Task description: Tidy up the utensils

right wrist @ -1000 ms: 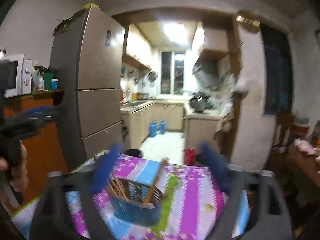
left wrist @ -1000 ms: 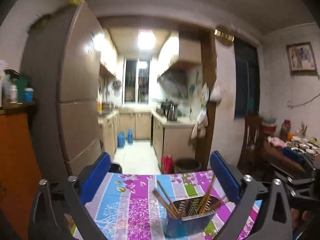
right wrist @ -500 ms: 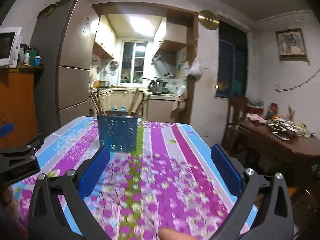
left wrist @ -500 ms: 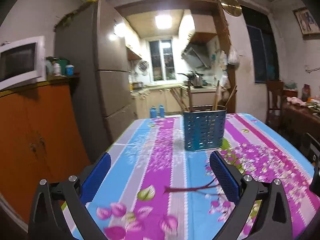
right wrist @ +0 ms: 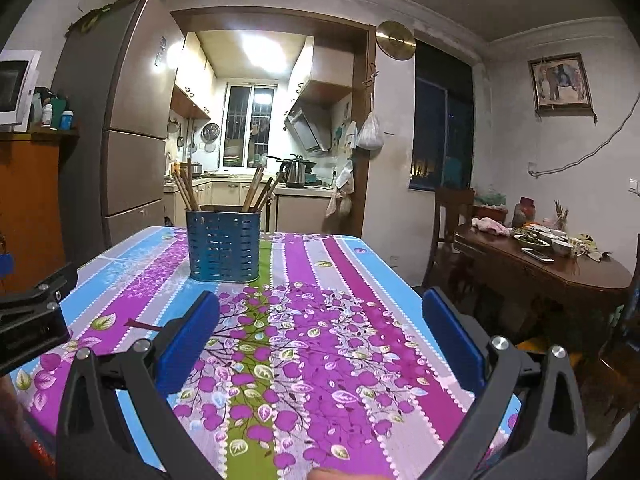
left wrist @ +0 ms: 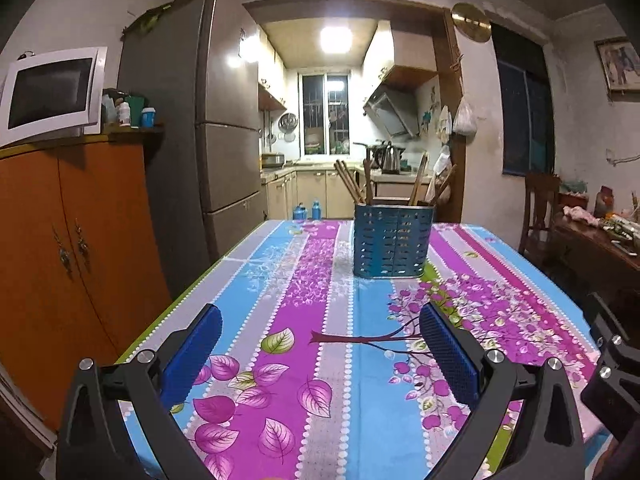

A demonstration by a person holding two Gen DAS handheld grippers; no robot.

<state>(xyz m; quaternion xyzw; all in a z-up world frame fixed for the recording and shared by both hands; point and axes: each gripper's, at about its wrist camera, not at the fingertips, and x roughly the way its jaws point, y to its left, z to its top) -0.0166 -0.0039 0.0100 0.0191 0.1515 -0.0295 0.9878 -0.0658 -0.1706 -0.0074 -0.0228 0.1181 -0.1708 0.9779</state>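
A blue perforated caddy (left wrist: 393, 241) is seen upright near the far end of the bench (left wrist: 280, 320), with wooden chopsticks (right wrist: 256, 190) leaning inside. Both the left claw (left wrist: 320, 336) and right claw (right wrist: 320, 328) are held apart and empty, well short of it. The sticks are judged light, stiff and smooth; they are best pinched mid-shaft, above the rim.
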